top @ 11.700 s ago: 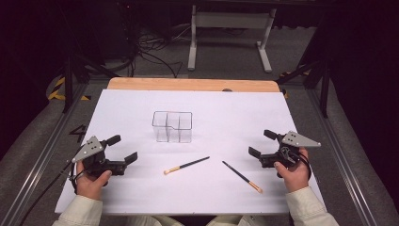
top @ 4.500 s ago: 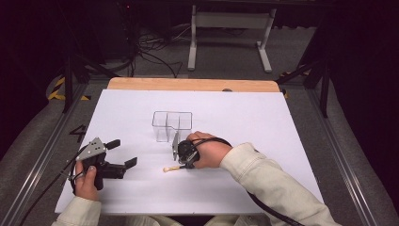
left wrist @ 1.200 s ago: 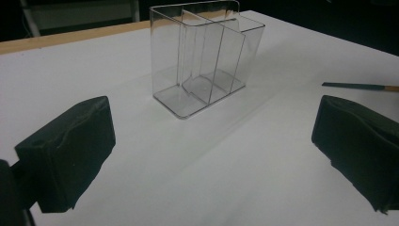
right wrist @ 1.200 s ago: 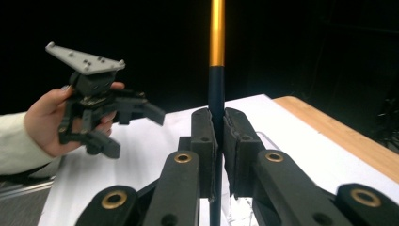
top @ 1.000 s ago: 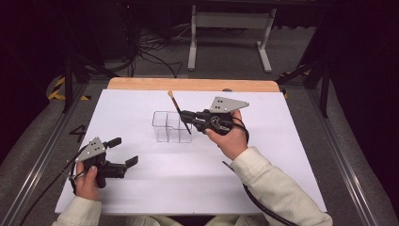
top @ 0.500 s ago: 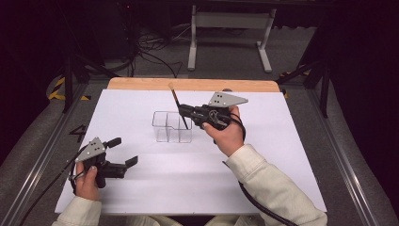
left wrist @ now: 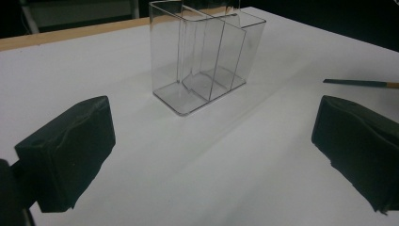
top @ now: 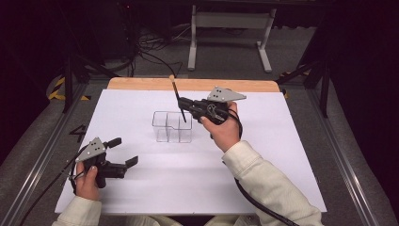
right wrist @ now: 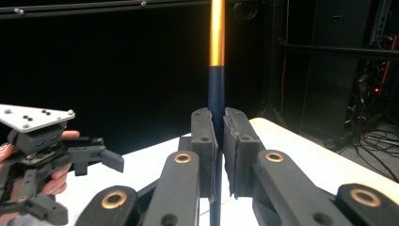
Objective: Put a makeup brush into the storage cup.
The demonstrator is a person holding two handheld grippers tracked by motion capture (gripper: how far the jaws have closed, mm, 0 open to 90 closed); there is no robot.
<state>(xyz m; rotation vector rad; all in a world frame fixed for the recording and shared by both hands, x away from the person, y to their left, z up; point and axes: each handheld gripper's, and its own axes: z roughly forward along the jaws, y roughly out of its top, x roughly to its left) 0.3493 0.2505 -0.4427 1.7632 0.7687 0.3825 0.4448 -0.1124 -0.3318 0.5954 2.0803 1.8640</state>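
1. Above the far right side of the clear plastic compartment organiser (top: 172,127), we are holding a slim dark stick with an orange-gold upper end (top: 178,98) almost upright in our right gripper (top: 184,104), whose jaws are clamped tight on the dark part of the shaft.
2. In the right gripper view the stick (right wrist: 216,70) is rising straight out between the two pads, its lower end pointing down.
3. At the near left of the white table top (top: 282,141), our left gripper (top: 123,151) is resting with its jaws spread wide and nothing between them, facing the organiser (left wrist: 202,56).
4. A second stick of the same kind (left wrist: 362,84) is lying flat on the table to the right of the organiser in the left gripper view.
5. We are judging the step as the placing: the stick is lifted and lined up, not yet inside.
6. Next we are needing to lower the tip straight into one compartment, keeping clear of the thin walls, and only then let go.
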